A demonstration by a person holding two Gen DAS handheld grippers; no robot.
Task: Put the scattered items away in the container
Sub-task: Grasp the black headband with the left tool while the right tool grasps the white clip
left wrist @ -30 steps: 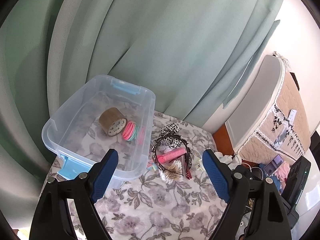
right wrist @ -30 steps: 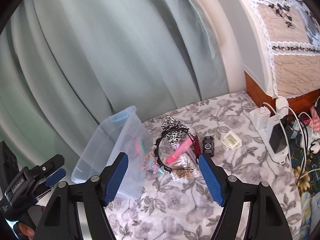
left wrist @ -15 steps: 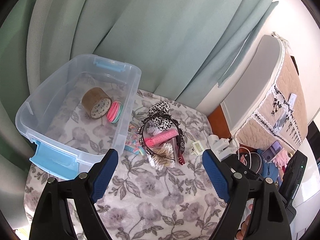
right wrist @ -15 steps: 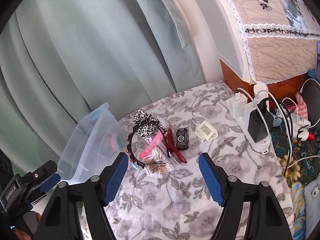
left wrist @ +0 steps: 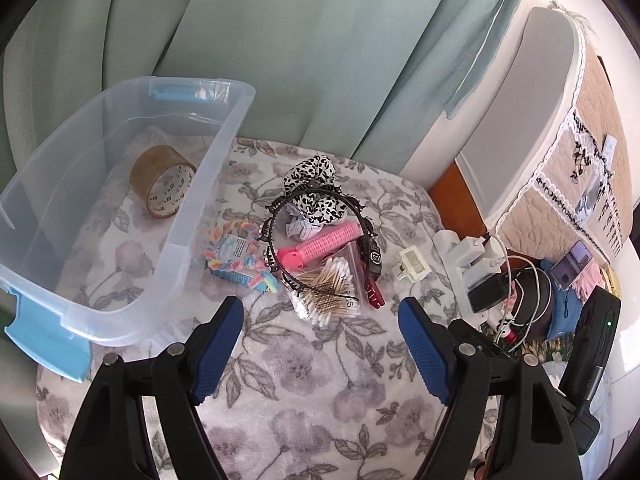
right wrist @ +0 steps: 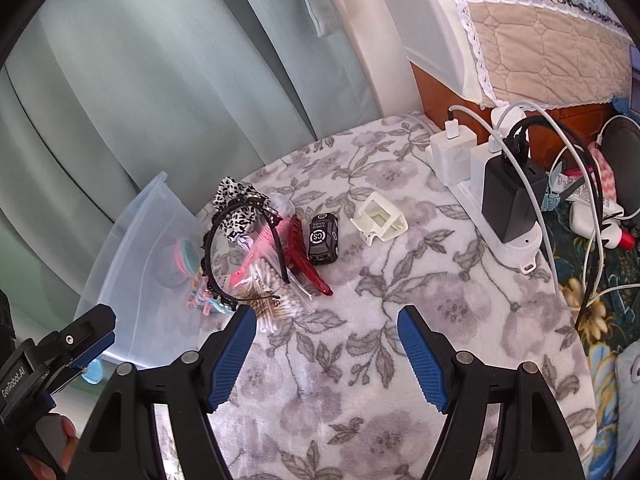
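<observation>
The left gripper (left wrist: 320,344), jaws just narrowed but apart, and the wide-apart right gripper (right wrist: 326,350) hold nothing. The swab pack (left wrist: 326,292) marked "HORFS" and a black "CS" toy car (right wrist: 323,239) lie on the blanket (left wrist: 320,400) beside the container (left wrist: 208,184).

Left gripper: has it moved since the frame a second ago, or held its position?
Yes. The left gripper has come down toward the pile: the pink hair roller and clear bin loom larger, and its empty jaws have just been closing slightly.
</observation>
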